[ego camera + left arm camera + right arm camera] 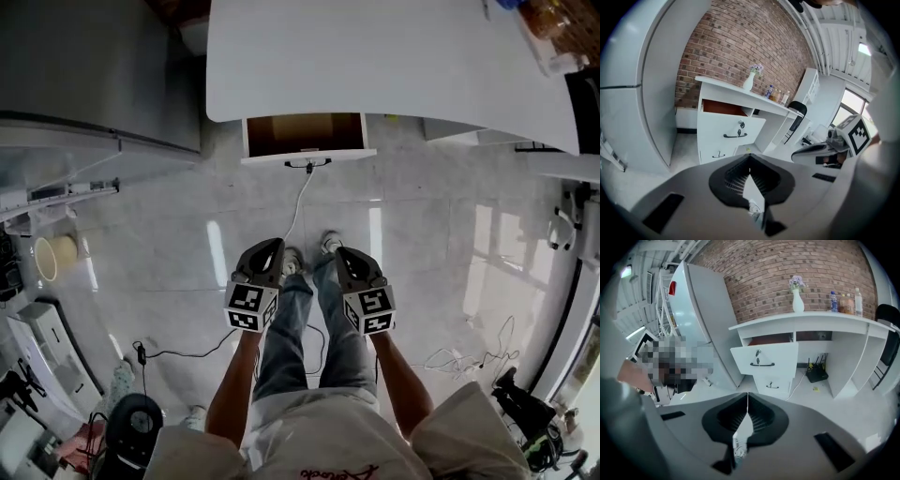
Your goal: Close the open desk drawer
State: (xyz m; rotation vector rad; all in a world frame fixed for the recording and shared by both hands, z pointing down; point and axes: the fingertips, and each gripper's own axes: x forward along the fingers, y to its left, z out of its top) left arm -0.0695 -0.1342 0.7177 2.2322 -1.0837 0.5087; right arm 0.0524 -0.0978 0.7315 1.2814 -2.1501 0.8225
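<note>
The white desk (394, 56) has its top drawer (307, 138) pulled out, brown inside, with a black handle (308, 164) on its front. The same drawer (736, 129) shows in the left gripper view and the drawer (769, 358) in the right gripper view, above a second, shut drawer (771, 384). My left gripper (270, 251) and right gripper (345, 257) hang side by side over the person's legs, well short of the drawer. Both have their jaws shut with nothing between them: the left gripper (749, 158) and the right gripper (747, 397).
A tall grey cabinet (84, 75) stands left of the desk. A white cable (298, 211) runs across the tiled floor from under the drawer. A vase (798, 298) and bottles (843, 301) stand on the desk top. A black router (815, 372) sits under it. Black cords (178, 354) lie near my feet.
</note>
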